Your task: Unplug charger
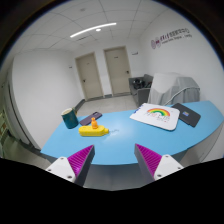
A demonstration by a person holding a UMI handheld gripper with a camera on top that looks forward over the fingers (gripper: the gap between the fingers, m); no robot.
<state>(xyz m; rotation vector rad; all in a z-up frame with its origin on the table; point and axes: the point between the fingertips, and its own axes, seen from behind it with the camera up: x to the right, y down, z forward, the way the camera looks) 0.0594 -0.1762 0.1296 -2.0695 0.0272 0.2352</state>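
My gripper (112, 160) is open, its two magenta-padded fingers spread wide with nothing between them. It hovers at the near edge of a blue table (120, 135). Beyond the fingers, toward the left of the tabletop, sits a yellow block-like thing (94, 127) with a small red and white piece on top; I cannot tell whether it is the charger. No cable or socket shows clearly.
A dark green cup (67, 117) stands at the table's left end. A white sheet with a rainbow drawing (157, 113) and a dark notebook (188, 114) lie on the right. Behind are chairs (140, 88), a grey covered shape (186, 88) and two doors (103, 73).
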